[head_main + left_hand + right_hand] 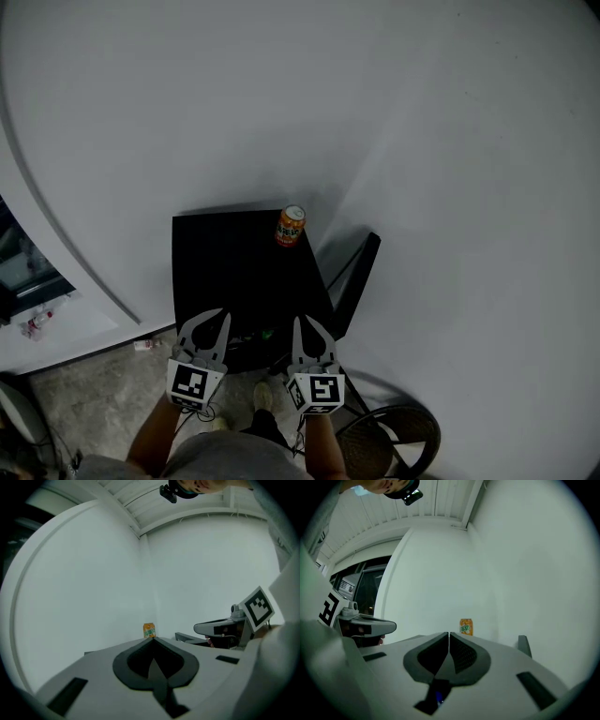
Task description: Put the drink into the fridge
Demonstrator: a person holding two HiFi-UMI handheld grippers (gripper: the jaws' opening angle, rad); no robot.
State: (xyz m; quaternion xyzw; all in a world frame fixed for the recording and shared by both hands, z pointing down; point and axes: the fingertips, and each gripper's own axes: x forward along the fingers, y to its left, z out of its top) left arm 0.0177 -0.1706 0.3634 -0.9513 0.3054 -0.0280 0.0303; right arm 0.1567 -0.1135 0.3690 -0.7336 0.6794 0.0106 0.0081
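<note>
An orange drink can (290, 226) stands upright on the far right corner of a small black fridge (239, 272) set in the white room corner. The can also shows in the left gripper view (149, 630) and in the right gripper view (466, 626), straight ahead and well beyond the jaws. My left gripper (221, 317) and right gripper (298, 323) hover side by side at the fridge's near edge. Both are shut with nothing between the jaws. In the left gripper view the left gripper (152, 641) meets at its tip, as does the right gripper (448, 634) in its own view.
The fridge door (354, 277) stands ajar at the right, along the white wall. A dark round stool (394, 441) is at the lower right. A dark window (21, 253) and a sill with small litter (37, 322) lie at the left. Concrete floor (84, 403) spreads at the lower left.
</note>
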